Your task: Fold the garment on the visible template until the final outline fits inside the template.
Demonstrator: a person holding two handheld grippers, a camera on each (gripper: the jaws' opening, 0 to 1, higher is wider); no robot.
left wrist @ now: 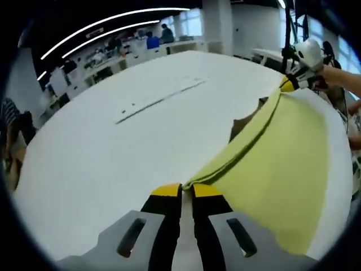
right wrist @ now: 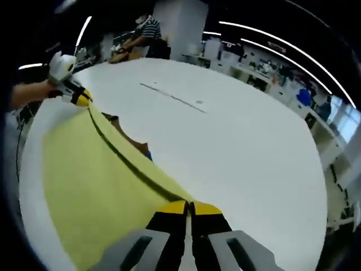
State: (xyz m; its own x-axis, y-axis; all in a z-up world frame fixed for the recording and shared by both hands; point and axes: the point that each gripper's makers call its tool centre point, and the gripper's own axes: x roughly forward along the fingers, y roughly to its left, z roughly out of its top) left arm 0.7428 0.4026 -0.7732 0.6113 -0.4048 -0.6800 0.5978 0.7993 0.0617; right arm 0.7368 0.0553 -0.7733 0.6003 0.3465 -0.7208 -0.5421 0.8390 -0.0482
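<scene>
A yellow-green garment hangs stretched between both grippers above the white table. My left gripper is shut on one corner of its upper edge. Far across, the right gripper holds the other corner, a hand behind it. In the right gripper view the garment spreads to the left, and my right gripper is shut on its near corner, with the left gripper pinching the far corner. A brown template piece peeks out under the cloth, and the template also shows beneath the fold.
A thin dark line with small marks runs across the table top; the same line appears far ahead. Desks, shelves and people stand beyond the table. A person stands at the far edge.
</scene>
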